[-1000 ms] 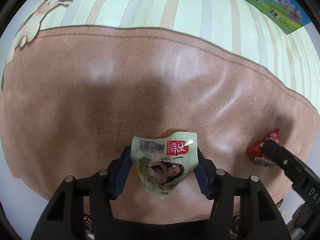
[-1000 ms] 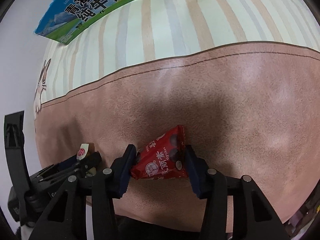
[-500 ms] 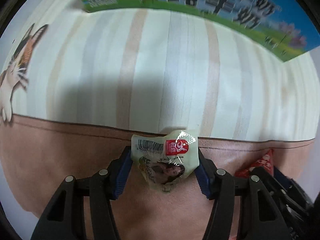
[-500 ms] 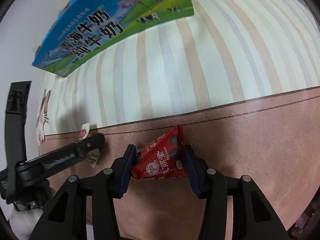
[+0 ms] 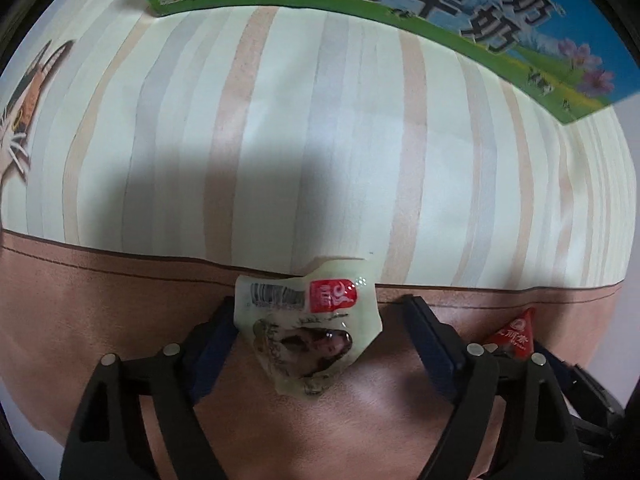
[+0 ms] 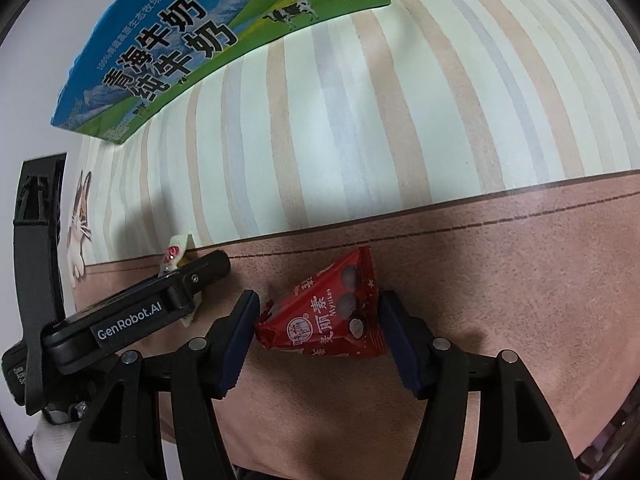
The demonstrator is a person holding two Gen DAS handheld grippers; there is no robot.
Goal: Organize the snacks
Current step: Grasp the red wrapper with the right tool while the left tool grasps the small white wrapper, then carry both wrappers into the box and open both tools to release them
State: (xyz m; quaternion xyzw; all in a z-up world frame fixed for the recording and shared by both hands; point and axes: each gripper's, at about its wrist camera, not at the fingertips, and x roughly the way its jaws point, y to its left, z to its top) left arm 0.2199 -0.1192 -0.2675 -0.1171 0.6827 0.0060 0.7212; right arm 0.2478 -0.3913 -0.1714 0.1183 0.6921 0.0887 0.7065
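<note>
Left gripper: fingers opening, clear of pale packet between them.
Pale packet: on brown band of mat, top edge over striped part.
Right gripper: fingers opening, slim gaps beside red packet.
Red packet: on brown band (pointed end toward stripes).
Milk carton: far edge of table.
</note>
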